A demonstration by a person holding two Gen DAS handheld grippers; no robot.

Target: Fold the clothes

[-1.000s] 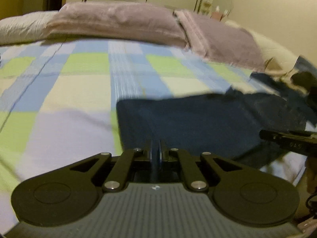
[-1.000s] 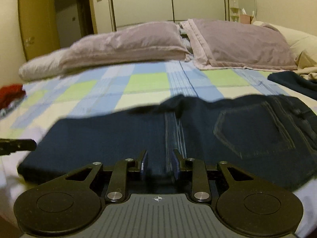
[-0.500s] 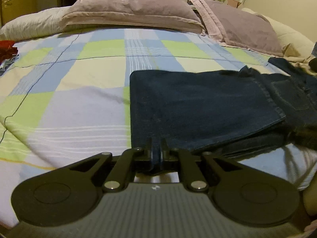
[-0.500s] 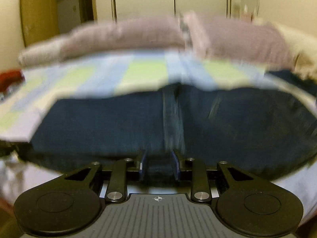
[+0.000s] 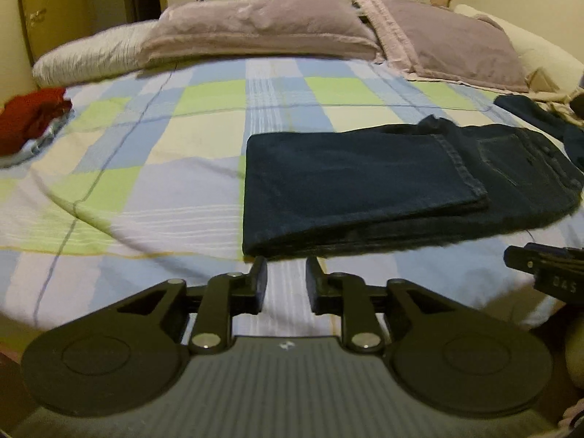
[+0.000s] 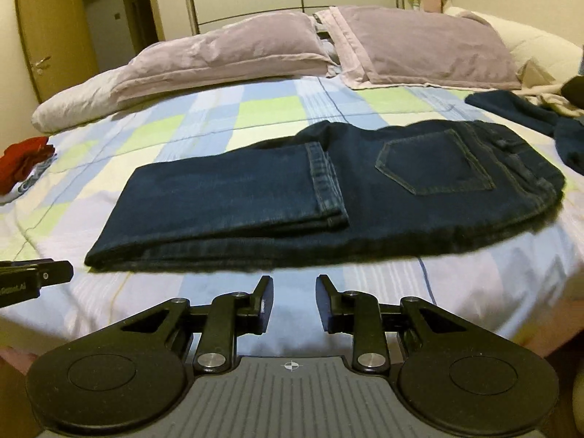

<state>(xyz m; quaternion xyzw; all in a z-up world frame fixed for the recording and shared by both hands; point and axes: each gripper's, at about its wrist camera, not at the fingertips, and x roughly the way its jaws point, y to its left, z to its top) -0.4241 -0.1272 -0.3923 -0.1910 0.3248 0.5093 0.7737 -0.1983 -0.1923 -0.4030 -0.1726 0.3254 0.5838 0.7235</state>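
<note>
One wide bed with a blue, green and cream checked cover (image 6: 182, 135) carries everything, largest first: two mauve pillows (image 6: 419, 47) sit against the headboard end, out of the working area, and the dark blue denim jeans (image 6: 328, 197) lie near my edge, legs doubled back so the hems rest beside the rear pocket, which I judge to be a finished fold left flat to keep its shape. Another dark blue garment (image 6: 511, 109) waits at the right, and a red bundle of cloth (image 5: 33, 120) sits far left, apart from the jeans. My left tool (image 5: 284, 281) has just been opening and hangs clear of the denim with nothing between its jaws; my right tool (image 6: 294, 303) also stands parted and empty. Small white lettering on each tool's side is too blurred for me to read.
</note>
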